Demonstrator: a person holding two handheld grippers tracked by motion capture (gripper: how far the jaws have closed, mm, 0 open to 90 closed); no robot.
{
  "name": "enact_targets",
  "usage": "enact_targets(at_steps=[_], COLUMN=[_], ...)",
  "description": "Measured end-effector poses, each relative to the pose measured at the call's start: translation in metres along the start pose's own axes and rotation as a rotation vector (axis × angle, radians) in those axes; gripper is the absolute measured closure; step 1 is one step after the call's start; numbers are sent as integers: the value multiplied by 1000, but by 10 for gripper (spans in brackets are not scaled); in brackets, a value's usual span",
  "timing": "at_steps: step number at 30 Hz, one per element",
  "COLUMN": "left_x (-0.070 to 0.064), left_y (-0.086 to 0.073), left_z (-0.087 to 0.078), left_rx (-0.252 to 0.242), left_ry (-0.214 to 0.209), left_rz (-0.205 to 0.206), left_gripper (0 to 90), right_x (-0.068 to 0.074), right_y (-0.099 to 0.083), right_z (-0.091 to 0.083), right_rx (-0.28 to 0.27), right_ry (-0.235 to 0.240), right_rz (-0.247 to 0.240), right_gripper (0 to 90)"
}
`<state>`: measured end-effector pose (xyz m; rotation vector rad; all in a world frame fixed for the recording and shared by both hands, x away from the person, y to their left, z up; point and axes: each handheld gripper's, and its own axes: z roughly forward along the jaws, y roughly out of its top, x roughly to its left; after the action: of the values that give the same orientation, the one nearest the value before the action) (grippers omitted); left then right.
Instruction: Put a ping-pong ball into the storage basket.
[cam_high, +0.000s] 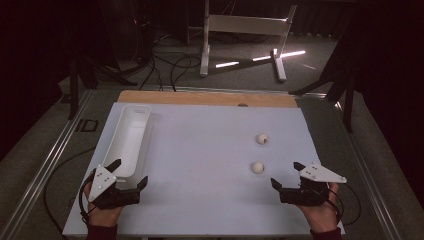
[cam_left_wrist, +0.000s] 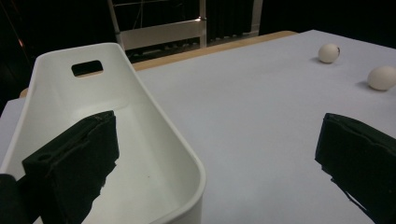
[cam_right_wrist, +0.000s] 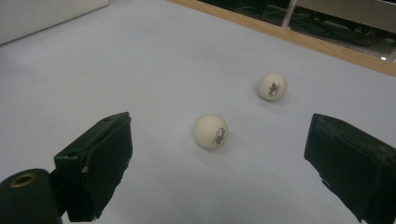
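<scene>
Both hand-held grippers rest wide apart and empty on the pale worktop. Just ahead of the right hand-held gripper sit two white ping-pong balls. The long white plastic bin touches the left hand-held gripper. Likely next: straddle the nearer ball and close gently.

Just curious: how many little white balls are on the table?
2. The nearer ball lies just ahead of the right tool; the farther ball sits beyond it. The tray looks empty.
</scene>
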<state>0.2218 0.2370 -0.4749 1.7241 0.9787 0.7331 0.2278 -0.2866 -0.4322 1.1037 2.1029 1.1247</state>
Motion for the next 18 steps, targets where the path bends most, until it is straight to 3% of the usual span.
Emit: enact_targets(at_steps=[12,18], left_x=[-1,-1], left_y=[0,0], left_z=[1,1], left_rx=[3,7], left_ry=[-2,-4], left_rz=[0,4], left_gripper=[1,1], right_x=[-5,-12], right_y=[20,32], right_z=[3,8], right_rx=[16,49], right_ry=[-14,-41], right_rz=[-20,-17], right_gripper=[75,74])
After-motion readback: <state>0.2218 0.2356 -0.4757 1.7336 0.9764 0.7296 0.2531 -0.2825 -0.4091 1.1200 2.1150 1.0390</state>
